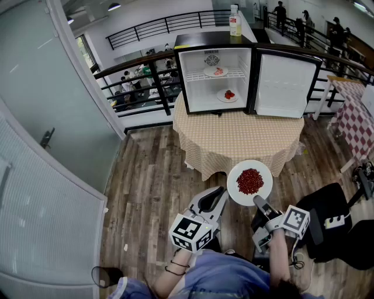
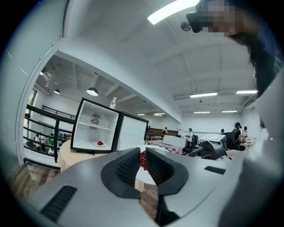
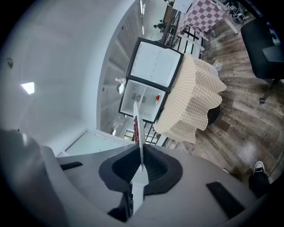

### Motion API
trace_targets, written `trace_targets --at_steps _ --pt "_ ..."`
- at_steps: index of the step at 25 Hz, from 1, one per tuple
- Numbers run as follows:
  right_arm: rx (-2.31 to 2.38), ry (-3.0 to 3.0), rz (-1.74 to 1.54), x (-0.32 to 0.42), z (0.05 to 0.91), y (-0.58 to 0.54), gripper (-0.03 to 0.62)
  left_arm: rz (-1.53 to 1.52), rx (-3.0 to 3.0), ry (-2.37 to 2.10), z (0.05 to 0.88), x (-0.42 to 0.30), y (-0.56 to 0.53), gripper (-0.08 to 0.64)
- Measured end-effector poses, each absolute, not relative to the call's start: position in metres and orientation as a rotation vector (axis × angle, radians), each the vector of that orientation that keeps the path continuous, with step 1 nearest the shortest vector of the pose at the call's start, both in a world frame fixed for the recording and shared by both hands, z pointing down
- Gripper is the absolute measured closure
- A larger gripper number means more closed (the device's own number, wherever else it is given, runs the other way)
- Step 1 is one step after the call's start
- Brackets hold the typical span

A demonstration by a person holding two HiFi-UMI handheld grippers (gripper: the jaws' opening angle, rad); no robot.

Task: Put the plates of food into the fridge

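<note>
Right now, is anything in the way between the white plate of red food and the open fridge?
Nothing visible does. The round white plate of red food, clamped in the right gripper, faces the small black fridge, whose door stands wide open; only the checked tablecloth lies between.

Head view looks steeply down; both gripper views face forward, sharing the fridge [image 1: 211, 41], seemingly well off.

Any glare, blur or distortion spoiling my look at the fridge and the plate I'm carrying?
Head view: evenly lit and sharp, railings bowed by the lens, fridge interior clearly readable. Left gripper view: dark round vignette, bright ceiling strip flaring. Right gripper view: scene appears tipped sideways, plate shows only edge-on.
</note>
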State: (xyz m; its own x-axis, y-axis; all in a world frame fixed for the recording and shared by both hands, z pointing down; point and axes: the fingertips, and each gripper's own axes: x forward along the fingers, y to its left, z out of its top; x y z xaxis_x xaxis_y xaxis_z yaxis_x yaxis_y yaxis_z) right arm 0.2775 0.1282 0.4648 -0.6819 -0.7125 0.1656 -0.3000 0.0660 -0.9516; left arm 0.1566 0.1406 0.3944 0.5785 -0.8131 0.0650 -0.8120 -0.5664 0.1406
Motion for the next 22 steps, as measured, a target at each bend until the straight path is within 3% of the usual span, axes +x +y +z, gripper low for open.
trace_targets --at_steps 10,22 --pt "-1.017 2.036 -1.676 0.266 0.474 0.099 0.566 -0.029 2.606 -1.396 0.403 0.144 0.115 0.528" --pt "-1.068 1.968 -1.71 0.22 0.488 -0.002 0.566 -0.013 2.609 -1.352 0.409 0.088 0.004 0.528"
